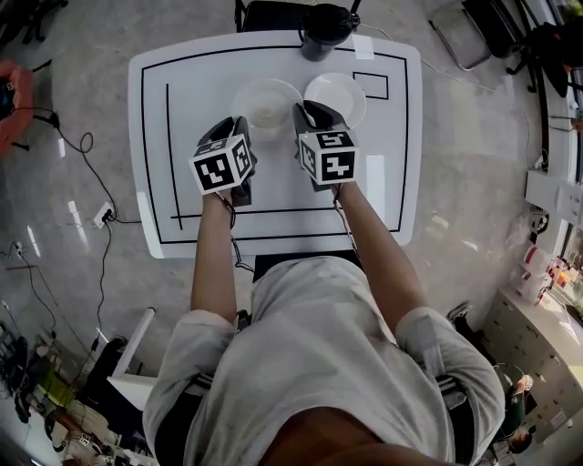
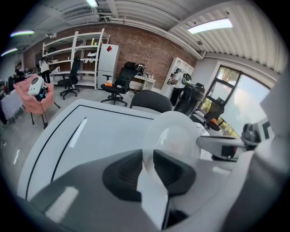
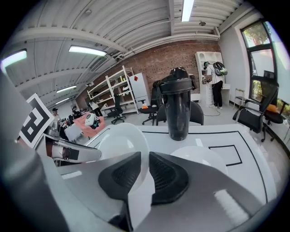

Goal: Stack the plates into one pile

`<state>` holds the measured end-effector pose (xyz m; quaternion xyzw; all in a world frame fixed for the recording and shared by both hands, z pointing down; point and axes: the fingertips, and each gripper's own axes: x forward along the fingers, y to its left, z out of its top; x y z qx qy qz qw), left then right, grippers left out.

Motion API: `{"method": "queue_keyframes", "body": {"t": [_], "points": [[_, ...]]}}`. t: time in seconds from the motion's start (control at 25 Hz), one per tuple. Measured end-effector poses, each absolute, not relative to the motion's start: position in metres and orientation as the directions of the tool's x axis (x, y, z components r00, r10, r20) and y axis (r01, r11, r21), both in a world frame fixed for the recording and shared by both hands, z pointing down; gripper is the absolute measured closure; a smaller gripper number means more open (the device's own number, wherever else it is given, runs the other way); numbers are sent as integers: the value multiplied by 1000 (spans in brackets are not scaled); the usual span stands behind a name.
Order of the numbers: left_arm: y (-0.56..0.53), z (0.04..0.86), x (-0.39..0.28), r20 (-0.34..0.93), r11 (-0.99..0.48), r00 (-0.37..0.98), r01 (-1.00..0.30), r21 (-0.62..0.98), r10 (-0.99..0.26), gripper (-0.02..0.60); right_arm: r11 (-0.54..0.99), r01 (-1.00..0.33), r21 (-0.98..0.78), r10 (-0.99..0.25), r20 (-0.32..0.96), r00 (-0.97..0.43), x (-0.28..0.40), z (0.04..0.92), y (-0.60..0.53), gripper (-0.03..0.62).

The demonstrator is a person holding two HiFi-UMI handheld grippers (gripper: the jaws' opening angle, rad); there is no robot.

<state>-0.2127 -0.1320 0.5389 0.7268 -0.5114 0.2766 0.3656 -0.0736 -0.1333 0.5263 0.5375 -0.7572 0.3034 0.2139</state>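
Both grippers hold one white plate by opposite rims, lifted a little over the white table. My left gripper is shut on its left rim; in the left gripper view the rim sits pinched between the black pads, with the plate rising beyond them. The right gripper is shut on the right rim, and the right gripper view shows the plate clamped between its jaws. A second white plate lies flat on the table just right of the held one.
A black shaker bottle stands at the table's far edge behind the plates. Black tape lines mark a large rectangle and a small box on the table. An office chair stands beyond the table.
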Motion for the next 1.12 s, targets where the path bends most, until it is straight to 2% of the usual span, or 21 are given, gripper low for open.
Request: {"method": "queue_keyframes", "body": {"t": [1.12], "points": [[-115,545,-113,789,-371,393,-901,227,-472,505,82,-971,-227,-711,669,-216,24,533,-93,539]]}}
